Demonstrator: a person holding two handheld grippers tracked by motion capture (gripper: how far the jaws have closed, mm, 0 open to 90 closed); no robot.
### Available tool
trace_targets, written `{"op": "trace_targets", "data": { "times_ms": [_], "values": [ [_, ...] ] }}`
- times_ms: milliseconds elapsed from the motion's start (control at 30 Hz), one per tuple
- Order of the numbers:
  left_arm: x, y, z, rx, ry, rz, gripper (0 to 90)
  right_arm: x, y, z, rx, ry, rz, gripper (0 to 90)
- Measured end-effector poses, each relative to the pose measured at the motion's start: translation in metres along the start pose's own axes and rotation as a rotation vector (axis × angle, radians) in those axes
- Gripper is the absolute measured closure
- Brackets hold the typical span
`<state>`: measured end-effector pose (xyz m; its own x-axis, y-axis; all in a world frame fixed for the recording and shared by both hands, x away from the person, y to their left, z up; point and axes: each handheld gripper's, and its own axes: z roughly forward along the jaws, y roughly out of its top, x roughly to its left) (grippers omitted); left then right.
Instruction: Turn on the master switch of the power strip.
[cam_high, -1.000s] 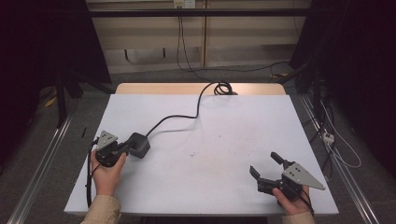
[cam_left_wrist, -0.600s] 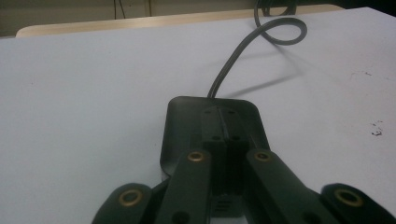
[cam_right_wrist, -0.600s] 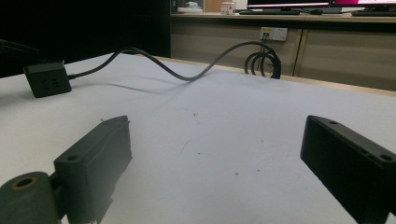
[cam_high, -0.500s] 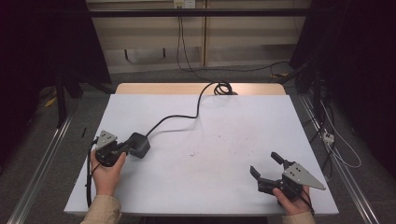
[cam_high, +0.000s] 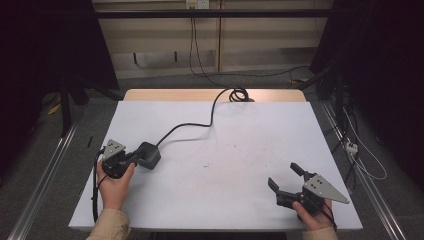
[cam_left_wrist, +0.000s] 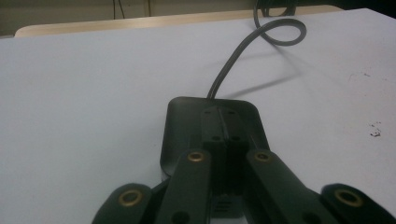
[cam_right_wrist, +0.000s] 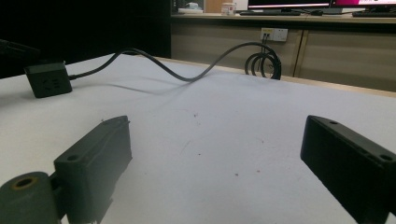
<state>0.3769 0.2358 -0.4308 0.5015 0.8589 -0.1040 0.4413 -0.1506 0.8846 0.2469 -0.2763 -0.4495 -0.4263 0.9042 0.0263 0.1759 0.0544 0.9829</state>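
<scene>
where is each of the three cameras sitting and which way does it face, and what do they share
High view: above the person's side, looking forward and down on the table; both hands show, with the left gripper and right gripper.
Left gripper view: rides the left gripper, looking along jaws shut on the black power block toward its cable.
Right gripper view: rides the right gripper, low over the table, jaws apart.
Shared: the block and cable show in all three.

No text, brand, number or sign can be read anywhere. The black power block (cam_right_wrist: 48, 79) shows faint marks on its face, too small and dim to tell as letters.
</scene>
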Motion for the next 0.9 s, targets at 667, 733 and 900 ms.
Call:
{"op": "trace_targets", "data": {
  "times_ms": [667,733,900],
  "values": [
    [0.0015,0.0008,-0.0011,-0.004,-0.002,-0.017,90.0,-0.0001,-0.0001,0.0000,0.001,0.004,0.008,7.8],
    [0.0017,0.0008,-0.0010,-0.004,-0.003,-0.017,90.0,-0.0001,0.0000,-0.0001,0.001,0.004,0.009,7.9],
    [0.0018,0.0011,-0.0010,-0.004,-0.002,-0.019,90.0,-0.0001,0.0000,-0.0002,0.000,0.005,0.009,7.9]
  ]
}}
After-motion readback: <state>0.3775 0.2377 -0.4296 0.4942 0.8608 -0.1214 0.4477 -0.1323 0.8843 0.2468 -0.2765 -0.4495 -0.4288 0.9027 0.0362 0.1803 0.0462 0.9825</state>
